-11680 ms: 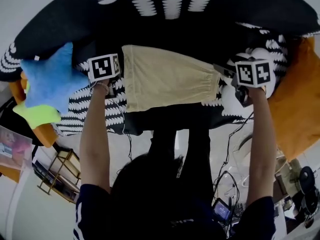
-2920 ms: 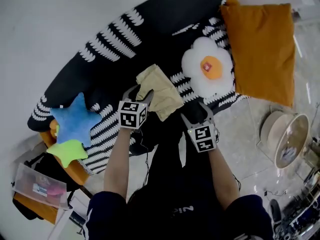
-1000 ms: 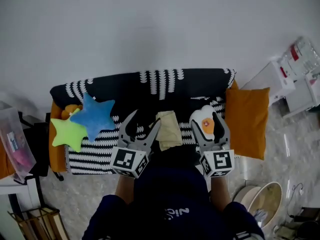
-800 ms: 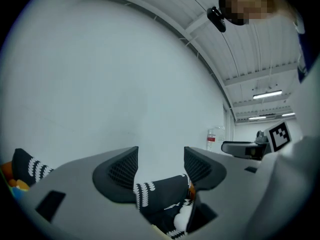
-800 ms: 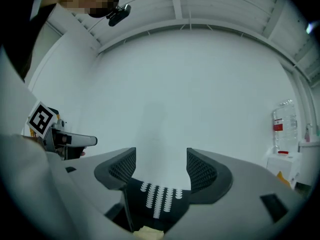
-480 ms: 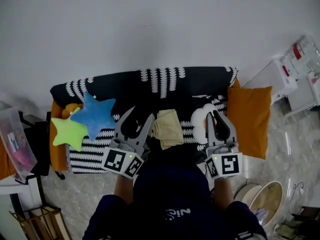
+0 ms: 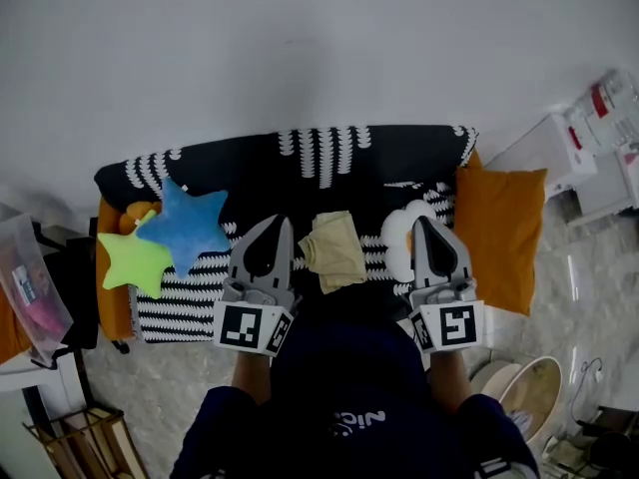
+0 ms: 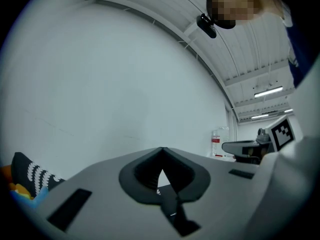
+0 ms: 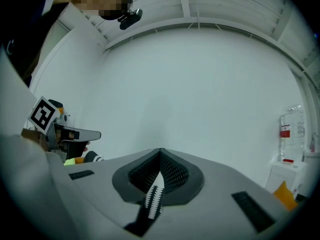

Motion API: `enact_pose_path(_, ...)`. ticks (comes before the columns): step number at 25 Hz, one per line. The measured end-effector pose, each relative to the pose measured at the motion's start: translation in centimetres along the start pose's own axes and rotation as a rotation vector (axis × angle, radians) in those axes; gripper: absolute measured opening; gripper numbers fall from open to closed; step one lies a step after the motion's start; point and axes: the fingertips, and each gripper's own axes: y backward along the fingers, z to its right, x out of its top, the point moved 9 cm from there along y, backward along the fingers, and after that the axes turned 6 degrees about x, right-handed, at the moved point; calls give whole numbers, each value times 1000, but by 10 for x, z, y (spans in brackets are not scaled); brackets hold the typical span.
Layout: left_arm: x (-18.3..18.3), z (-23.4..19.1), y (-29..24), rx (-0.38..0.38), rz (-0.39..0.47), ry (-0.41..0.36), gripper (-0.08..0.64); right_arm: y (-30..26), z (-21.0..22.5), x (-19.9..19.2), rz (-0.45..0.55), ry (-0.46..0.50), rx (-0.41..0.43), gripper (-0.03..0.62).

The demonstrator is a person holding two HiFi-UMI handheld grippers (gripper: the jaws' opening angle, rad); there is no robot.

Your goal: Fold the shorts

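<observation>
Cloth dominates the scene: a black knitted-looking blanket (image 7: 329,173) with rows of white leaf-shaped marks drapes a long seat against a plain white wall. The shorts (image 7: 334,250), of soft beige fabric, lie folded into a small, slightly rumpled rectangle at the middle of the blanket's front edge. Toward the blanket's left end rest two plush star cushions, a blue one (image 7: 185,226) overlapping a lime-green one (image 7: 130,262). A smooth orange square cushion (image 7: 499,233) sits at the right end, and a puffy white cushion (image 7: 396,242) with a lobed outline shows just inside it, partly hidden behind the right gripper (image 7: 419,221).

The person stands at the front edge with both forearms drawn in close to the body. The left gripper (image 7: 285,222) and the right one are held side by side, pointing level toward the wall. In the head view the shorts appear between them, touched by neither. Each is smooth grey plastic with dark ribbed pads and carries a black-and-white marker cube at its rear. Both pairs of jaws have just been closing and now meet at the tips with nothing between them.
</observation>
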Motion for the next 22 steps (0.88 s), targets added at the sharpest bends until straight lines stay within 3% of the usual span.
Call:
enact_pose_path(9, 2, 2, -23, 9, -36, -110, 2, -17, 11, -5, -71, 72, -28, 8)
enact_pose_path(22, -6, 4, -47, -7, -67, -186, 2, -32, 23, -18, -46, 75, -17, 8)
